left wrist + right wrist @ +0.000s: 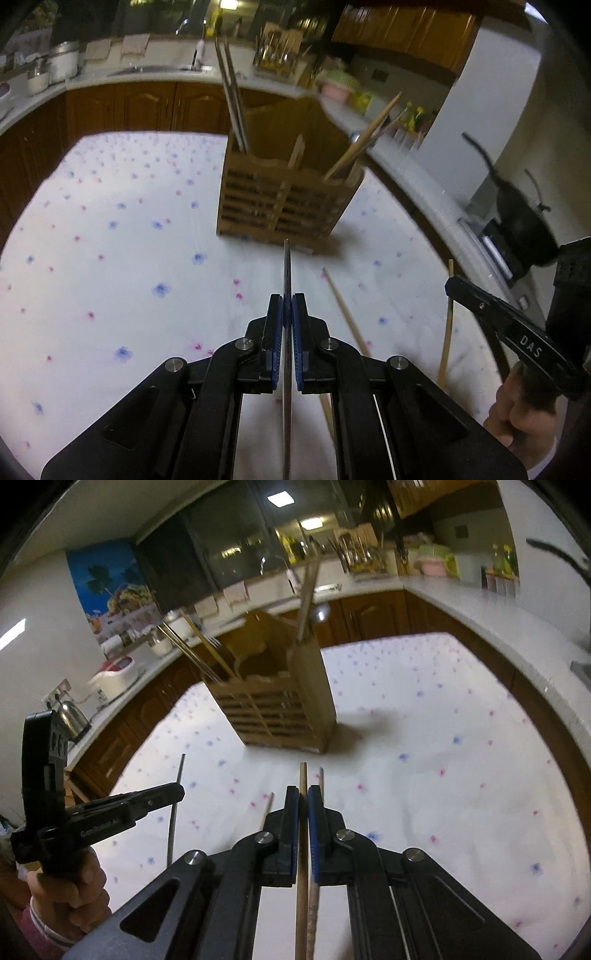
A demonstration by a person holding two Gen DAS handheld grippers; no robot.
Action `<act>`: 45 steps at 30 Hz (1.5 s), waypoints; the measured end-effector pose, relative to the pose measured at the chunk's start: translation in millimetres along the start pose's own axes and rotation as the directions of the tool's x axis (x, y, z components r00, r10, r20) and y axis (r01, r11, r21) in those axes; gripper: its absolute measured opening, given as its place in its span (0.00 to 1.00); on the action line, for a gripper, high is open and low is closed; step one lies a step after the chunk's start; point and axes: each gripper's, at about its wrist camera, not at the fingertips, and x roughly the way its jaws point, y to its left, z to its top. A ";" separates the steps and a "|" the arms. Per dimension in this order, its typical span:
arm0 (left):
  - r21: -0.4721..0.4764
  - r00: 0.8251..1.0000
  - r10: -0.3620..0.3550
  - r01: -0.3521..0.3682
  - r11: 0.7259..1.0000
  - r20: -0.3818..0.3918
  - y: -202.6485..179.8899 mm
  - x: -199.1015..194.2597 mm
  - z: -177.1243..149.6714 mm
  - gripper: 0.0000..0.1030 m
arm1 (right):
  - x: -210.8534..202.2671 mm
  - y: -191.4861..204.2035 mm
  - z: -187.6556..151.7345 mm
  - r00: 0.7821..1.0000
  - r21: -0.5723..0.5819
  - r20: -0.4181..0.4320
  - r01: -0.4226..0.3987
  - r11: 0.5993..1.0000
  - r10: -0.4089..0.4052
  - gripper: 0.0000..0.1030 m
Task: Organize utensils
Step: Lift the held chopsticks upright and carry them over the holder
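Note:
A slatted wooden utensil holder (284,203) stands on the flower-print tablecloth (110,240), with metal chopsticks (232,99) in its left compartment and wooden ones (362,140) in its right. My left gripper (287,306) is shut on a thin metal chopstick (287,266) that points at the holder. My right gripper (303,797) is shut on a wooden chopstick (303,775), held above the cloth in front of the holder (280,709). Two wooden chopsticks (343,306) lie on the cloth under the grippers.
The right gripper (447,284) shows at the right edge of the left wrist view. A kitchen counter (147,74) with a sink, pots and a dish rack curves behind the table. A black pot (524,218) sits at the right. A kettle (74,716) stands at the left.

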 end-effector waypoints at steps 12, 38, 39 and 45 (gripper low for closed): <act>0.022 0.991 -0.033 0.030 0.999 0.128 -6.1 -56.2 18.0 0.04 | -63.5 19.2 37.3 0.979 -0.029 0.201 -0.019 0.999 0.025 0.05; 0.007 0.983 -0.013 0.012 1.000 0.183 0.1 -61.0 38.2 0.04 | -61.3 17.6 44.2 0.975 -0.029 0.220 -0.018 0.999 0.024 0.05; 0.006 0.983 -0.013 0.012 1.000 0.184 0.4 -60.5 39.6 0.04 | -61.1 17.6 44.4 0.975 -0.029 0.220 -0.018 0.999 0.024 0.05; 0.007 0.980 -0.007 0.006 1.000 0.199 -0.3 -59.6 48.2 0.04 | -61.5 17.2 50.2 0.973 -0.026 0.228 -0.022 0.999 0.027 0.05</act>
